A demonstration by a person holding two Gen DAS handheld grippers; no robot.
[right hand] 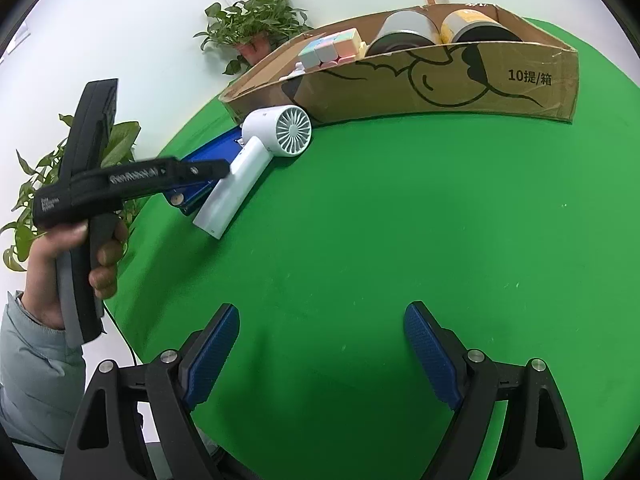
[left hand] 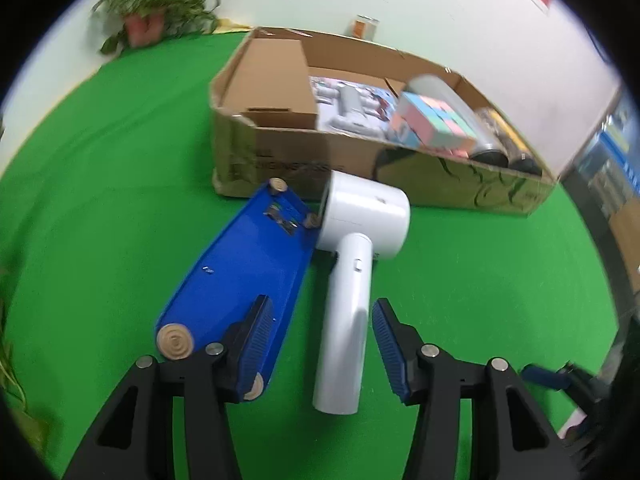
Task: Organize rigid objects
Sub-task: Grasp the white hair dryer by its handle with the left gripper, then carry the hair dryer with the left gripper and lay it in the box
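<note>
The white hair dryer [left hand: 352,264] lies flat on the green cloth [left hand: 480,280], a short barrel with a finned grille at one end and a long smooth handle. In the left wrist view its handle runs from 6 o'clock up to the barrel at 12, between the spread jaws of the left gripper [left hand: 320,344], which grips nothing. At 10 o'clock, touching the barrel, lies a blue board [left hand: 248,264] with wooden knobs. Beyond, at 1 o'clock, sits the cardboard box [left hand: 280,160] holding a pastel cube [left hand: 432,120] and cans. The right gripper [right hand: 322,354] hovers open over bare cloth, the dryer at its 11 o'clock.
</note>
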